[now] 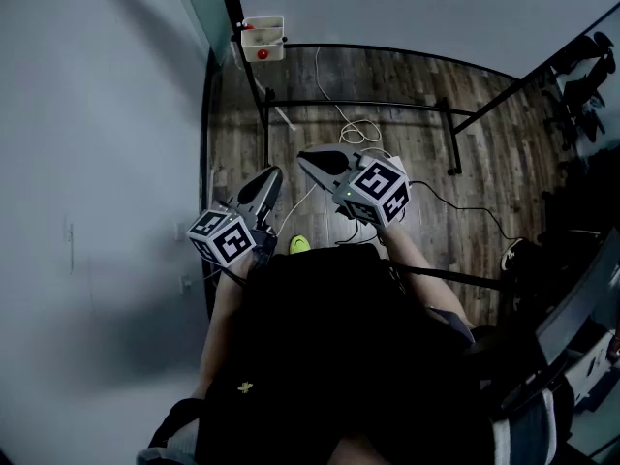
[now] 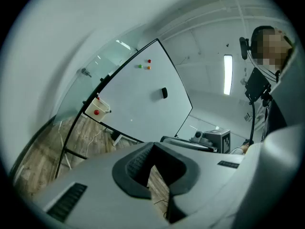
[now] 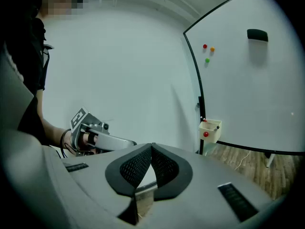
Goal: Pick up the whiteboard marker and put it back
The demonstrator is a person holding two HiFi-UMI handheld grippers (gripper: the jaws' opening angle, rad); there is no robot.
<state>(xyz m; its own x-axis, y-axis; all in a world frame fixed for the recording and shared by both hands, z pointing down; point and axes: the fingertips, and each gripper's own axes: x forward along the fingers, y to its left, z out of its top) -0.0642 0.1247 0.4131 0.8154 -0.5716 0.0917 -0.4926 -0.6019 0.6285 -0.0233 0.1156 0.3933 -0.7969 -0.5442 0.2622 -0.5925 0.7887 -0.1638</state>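
Marker (image 3: 210, 123) isn't in hand yet. Right gripper (image 3: 152, 147) and left gripper (image 2: 153, 146) are both pressed together and empty, well short of the whiteboard (image 3: 248, 89). Spread the right one early and come in level. The marker seems to lie in the box (image 3: 210, 131) at the board's lower corner, red end showing.

"From my right gripper (image 1: 302, 155), where is everything?"

"The whiteboard (image 3: 248, 94) stands ahead, to its right. A box (image 3: 210, 130) hangs at the board's lower left corner. The eraser (image 3: 257, 34) sits high on the board, with the magnets (image 3: 208, 51) left of it."

"And my left gripper (image 1: 274, 172)?"

"Just beside it on the left, with the wall (image 1: 97, 163) beyond. A cable (image 1: 358, 132) lies on the floor (image 1: 407, 76) ahead."
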